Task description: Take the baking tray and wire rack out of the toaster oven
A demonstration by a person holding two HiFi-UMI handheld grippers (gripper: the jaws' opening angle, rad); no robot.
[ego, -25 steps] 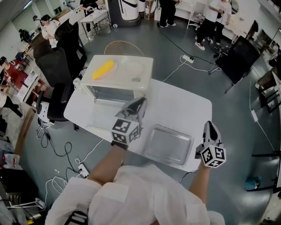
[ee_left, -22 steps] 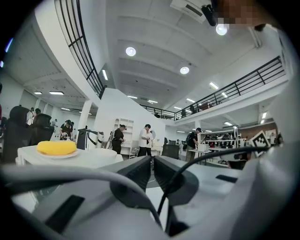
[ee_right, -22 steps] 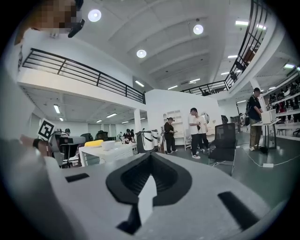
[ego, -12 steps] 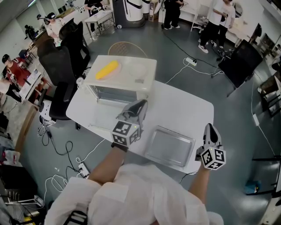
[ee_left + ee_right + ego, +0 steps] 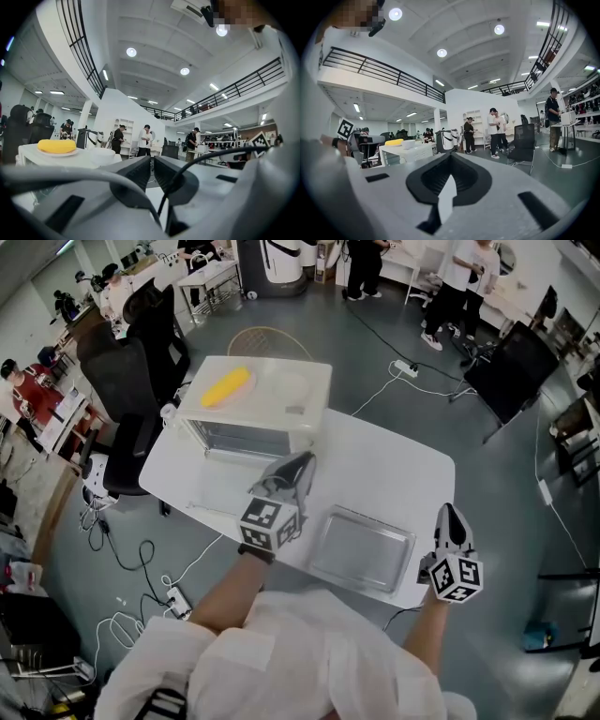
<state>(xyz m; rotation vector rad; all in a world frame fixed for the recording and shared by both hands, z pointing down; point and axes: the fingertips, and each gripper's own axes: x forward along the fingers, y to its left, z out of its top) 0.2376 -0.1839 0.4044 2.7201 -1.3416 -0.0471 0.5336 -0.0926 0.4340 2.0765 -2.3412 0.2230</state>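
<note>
baking tray (image 5: 361,549) lies flat on the white desk (image 5: 394,474), near its front edge, between the two grippers and touching neither. behind it to the left stands the toaster oven (image 5: 253,413), its mouth facing the person; its glass door (image 5: 220,491) seems to hang open and flat over the desk, though the pale glass is hard to make out. on the oven's top rest a plate with a yellow thing (image 5: 228,387) and a white bowl (image 5: 289,387).

left gripper (image 5: 302,463) hovers level in front of the oven's right corner, its jaws drawn almost together with only a slit between them and nothing in it. right gripper (image 5: 450,514) sits at the desk's right front corner, beside the tray, clenched tight on nothing.

around the desk: a black office chair (image 5: 127,381) hard against the oven's left side, a round wire frame (image 5: 267,338) on the floor behind it, a power strip (image 5: 401,364) with cables trailing over the grey floor, and people (image 5: 455,277) standing well off.

wire rack cannot be picked out — the oven's inside shows only as a grey band (image 5: 246,439) under its top, and the left gripper covers part of the opening. the person's white sleeves (image 5: 281,652) cut off the desk's front edge.
</note>
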